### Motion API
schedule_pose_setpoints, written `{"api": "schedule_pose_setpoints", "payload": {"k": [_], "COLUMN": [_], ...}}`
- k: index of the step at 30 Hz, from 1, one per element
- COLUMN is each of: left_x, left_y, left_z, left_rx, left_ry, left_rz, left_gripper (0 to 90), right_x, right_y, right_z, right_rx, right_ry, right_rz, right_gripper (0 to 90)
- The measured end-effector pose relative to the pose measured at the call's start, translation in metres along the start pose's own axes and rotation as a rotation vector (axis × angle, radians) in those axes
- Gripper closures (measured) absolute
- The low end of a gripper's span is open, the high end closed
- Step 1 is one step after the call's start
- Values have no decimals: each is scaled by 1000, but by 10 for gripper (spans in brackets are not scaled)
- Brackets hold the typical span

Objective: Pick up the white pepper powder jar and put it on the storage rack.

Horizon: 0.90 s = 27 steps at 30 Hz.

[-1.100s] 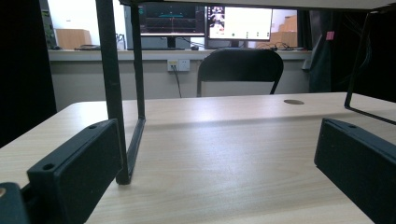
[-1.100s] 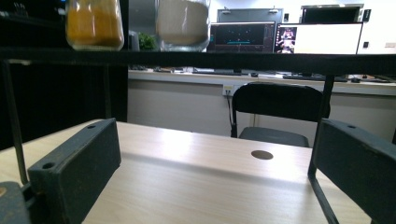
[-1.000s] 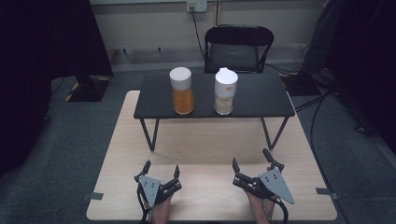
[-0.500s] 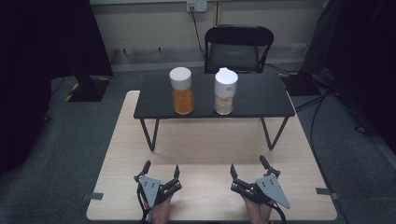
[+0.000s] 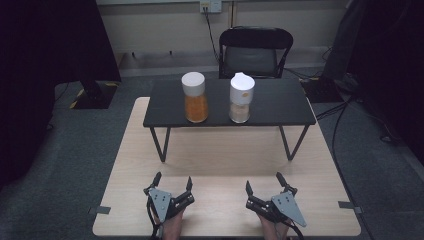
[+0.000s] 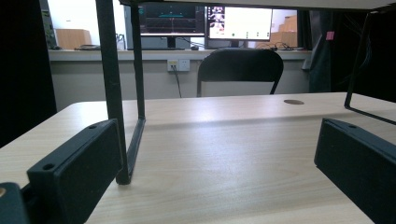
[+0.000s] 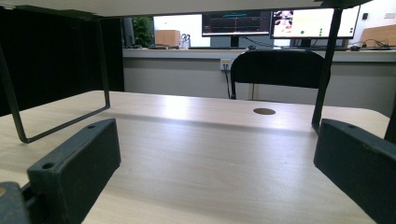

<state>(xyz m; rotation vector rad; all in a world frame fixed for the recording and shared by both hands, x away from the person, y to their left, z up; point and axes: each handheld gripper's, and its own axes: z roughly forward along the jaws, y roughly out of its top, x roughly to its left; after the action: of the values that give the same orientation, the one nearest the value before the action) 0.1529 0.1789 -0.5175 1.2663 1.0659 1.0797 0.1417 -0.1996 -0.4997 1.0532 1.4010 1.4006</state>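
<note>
Both grippers parked low at near edge of wooden tabletop (image 5: pixel 310 165), jaws spread wide, nothing between them. Left gripper (image 5: pixel 173 182) toward near-left corner, right gripper (image 5: pixel 263 182) toward near-right; resting on or just above the wood, can't tell which. Looks like a ready pose: jaws pre-opened and aimed fwd so either can go straight to a jar w/o re-gripping.

Two jars up on small black raised stand (image 5: pixel 280 102), which sits across far half of tabletop on thin wire legs. Orange-filled jar (image 5: pixel 195 97) w/ white cap, left of stand's centre; pale-filled jar (image 5: pixel 241 98) w/ white spouted lid just right of it. Near each other, not touching, both upright, close to stand's near edge — probably set there for easy reach from person's side. Each jar roughly ahead of one gripper, so likely one per hand.

From gripper views: looking under the stand, stand leg (image 6: pixel 112 88) close ahead of left gripper. Lift needed before going fwd, else jaws run under the shelf or clip a leg.

Black chair (image 5: pixel 255 50) beyond far edge, out of the way.
</note>
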Motion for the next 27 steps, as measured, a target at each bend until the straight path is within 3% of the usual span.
{"api": "schedule_pose_setpoints", "payload": {"k": [27], "left_x": [0], "left_y": [0], "left_z": [0], "left_rx": [1], "left_ry": [0], "left_rz": [1], "left_gripper": [5], "right_x": [2], "right_y": [-13], "right_z": [-2], "right_rx": [-8], "right_ry": [-11], "right_rz": [-3], "right_gripper": [0]}}
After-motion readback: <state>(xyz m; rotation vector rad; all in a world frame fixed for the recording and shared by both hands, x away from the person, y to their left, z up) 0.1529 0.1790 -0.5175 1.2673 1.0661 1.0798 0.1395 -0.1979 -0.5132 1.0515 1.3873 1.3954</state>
